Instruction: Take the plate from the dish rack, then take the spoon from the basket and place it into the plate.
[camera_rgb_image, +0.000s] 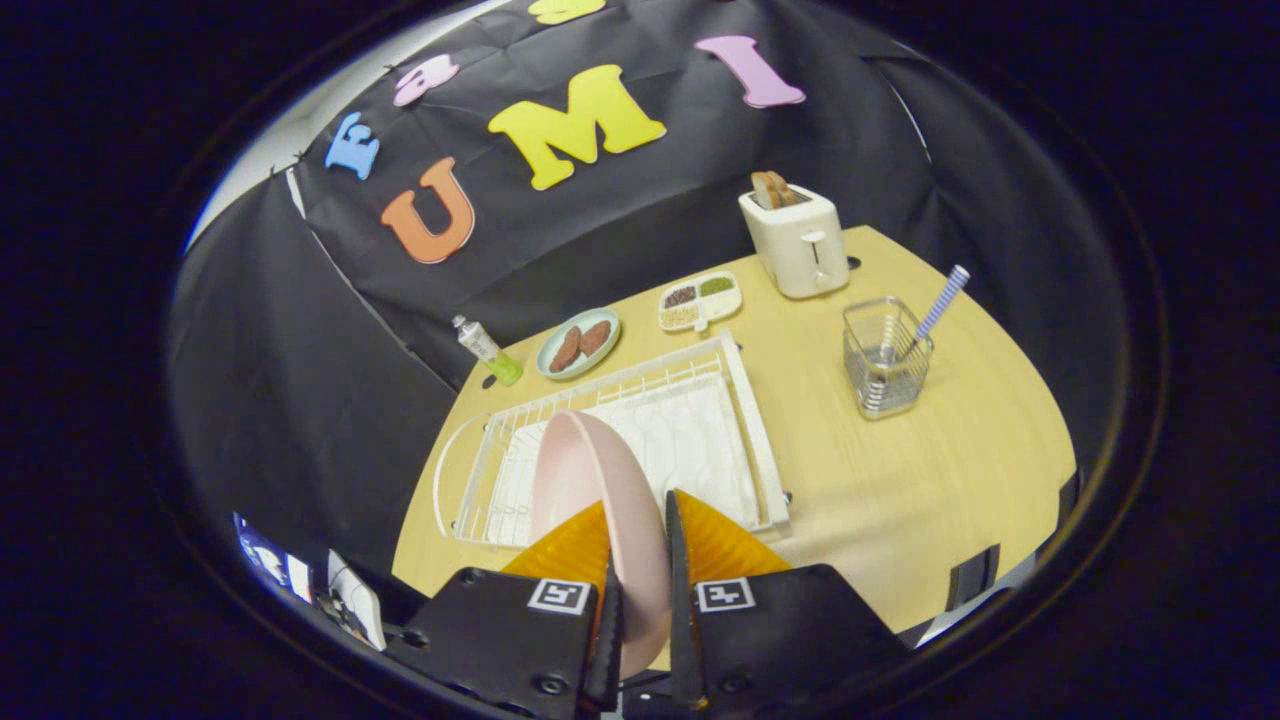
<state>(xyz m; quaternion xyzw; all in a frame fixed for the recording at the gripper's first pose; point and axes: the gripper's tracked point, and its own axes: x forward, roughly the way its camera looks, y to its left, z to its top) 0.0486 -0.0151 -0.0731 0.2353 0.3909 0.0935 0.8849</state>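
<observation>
A pink plate (585, 480) stands on edge between my two fingers, and my gripper (638, 520) is shut on its rim. The plate sits over the near end of the white dish rack (745, 420), whether it still rests in the rack or is lifted I cannot tell. Beyond the rack to the right stands a wire basket (885, 365) with a spoon (940, 305) in it, its blue-and-white striped handle sticking up and leaning right.
On the wooden table (900, 500), a cream toaster (798, 240) with bread stands at the back. A divided snack tray (700, 298), a teal plate with two brown patties (578, 343) and a small green bottle (488, 352) lie behind the rack.
</observation>
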